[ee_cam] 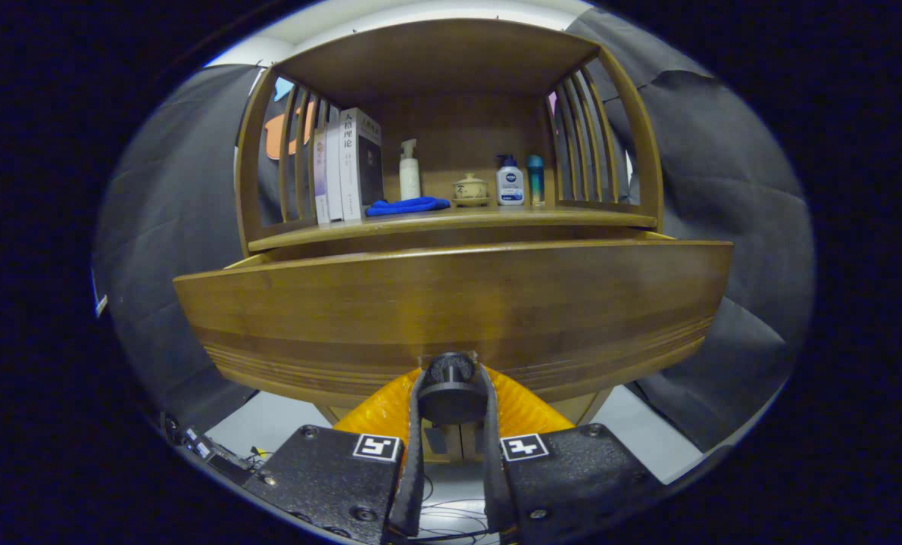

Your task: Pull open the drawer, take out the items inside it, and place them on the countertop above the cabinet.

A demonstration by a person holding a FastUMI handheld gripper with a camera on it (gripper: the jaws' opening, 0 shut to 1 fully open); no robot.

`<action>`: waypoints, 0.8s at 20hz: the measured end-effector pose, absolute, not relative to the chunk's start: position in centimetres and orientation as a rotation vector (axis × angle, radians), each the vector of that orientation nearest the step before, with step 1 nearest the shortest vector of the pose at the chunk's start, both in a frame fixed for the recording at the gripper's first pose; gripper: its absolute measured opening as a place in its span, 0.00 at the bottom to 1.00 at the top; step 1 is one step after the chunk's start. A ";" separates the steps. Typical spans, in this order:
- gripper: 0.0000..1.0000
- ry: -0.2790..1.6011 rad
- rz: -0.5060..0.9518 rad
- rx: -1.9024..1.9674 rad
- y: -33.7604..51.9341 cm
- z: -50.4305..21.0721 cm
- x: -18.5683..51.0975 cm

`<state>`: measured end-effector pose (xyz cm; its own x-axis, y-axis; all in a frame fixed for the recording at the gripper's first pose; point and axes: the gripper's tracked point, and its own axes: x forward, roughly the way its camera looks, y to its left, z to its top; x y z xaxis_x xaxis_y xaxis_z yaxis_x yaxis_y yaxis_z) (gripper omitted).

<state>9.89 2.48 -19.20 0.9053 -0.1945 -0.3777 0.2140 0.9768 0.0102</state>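
A wooden drawer stands pulled out from the cabinet toward me, its wide front panel just beyond my fingers. My gripper is shut on the drawer's round dark knob, one finger pressing on each side of it. The drawer's inside is hidden behind its front panel. Above it lies the wooden countertop, under a shelf frame with slatted sides.
On the countertop stand several books at the left, a folded blue cloth, a white pump bottle, a small lidded ceramic jar, a white bottle with blue cap and a teal bottle. Cables lie on the floor below.
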 end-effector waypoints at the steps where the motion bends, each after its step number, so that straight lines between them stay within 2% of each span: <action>1: 0.35 0.391 -0.205 0.052 2.6 -19.5 9.2; 9: 0.35 0.396 -0.147 0.066 3.7 -20.0 4.1; 16: 0.35 0.417 -0.126 0.061 4.4 -20.3 3.0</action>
<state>3.02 4.44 -20.29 0.9066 -0.1093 -0.4075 0.1341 0.9904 0.0328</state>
